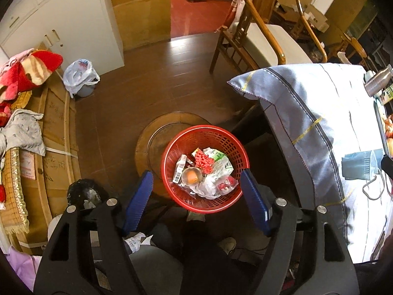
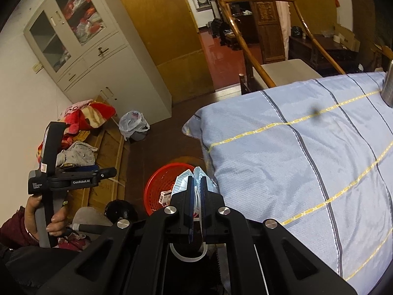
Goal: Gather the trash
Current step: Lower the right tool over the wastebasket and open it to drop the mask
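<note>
Here, face mask (image 2: 196,179) pinched in right claw (image 2: 195,184) — beside red basket (image 2: 157,186).

Dark wood-plank floor (image 1: 157,78); red floor (image 1: 196,14) beyond open doorway. Pale metal cabinet (image 2: 98,56) with glass upper doors against white wall (image 2: 22,93). Wooden chair (image 1: 255,39), pale cushion, near far edge of counter. Striped blue cloth (image 2: 307,162) covers counter. Cardboard boxes (image 1: 56,132) along left wall. Warm indoor light.
</note>
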### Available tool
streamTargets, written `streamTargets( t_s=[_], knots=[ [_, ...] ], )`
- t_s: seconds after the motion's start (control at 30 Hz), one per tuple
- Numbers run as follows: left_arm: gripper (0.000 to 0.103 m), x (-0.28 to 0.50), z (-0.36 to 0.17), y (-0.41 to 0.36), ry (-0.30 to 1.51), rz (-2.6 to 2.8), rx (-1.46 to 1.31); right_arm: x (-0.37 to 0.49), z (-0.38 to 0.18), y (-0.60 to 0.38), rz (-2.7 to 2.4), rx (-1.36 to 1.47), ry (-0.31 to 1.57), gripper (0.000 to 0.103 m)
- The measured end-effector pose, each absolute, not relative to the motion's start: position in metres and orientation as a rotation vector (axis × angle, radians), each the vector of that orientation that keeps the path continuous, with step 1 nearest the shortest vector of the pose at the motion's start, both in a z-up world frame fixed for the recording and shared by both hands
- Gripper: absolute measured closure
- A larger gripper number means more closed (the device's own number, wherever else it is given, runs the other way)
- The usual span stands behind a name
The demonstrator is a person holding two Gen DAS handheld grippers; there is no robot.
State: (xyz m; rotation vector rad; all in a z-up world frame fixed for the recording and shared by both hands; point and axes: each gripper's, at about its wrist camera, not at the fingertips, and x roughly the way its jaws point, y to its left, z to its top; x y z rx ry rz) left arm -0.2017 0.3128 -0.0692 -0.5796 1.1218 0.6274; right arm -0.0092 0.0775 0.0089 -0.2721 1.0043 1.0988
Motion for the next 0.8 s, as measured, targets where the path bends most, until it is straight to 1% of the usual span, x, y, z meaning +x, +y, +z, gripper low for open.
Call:
streamTargets(
  t_s=[0.27,0.6,0.8],
  knots=[
    [0.031,-0.228,-0.071,0.317,1.124,0.682,-0.610,-0.025,0.004,0.113,1.192,-0.318,1.020,0.098],
    [0.030,-0.276,-0.077,0.326,1.160,0.814,-0.577,-0.060,-0.017,0.192,1.351,-0.407,1.072,0.098],
    [0.029,-0.288,-0.084,0.336,1.185,0.849,-0.568,-0.075,-0.029,0.226,1.399,-0.449,1.095,0.098]
  ],
)
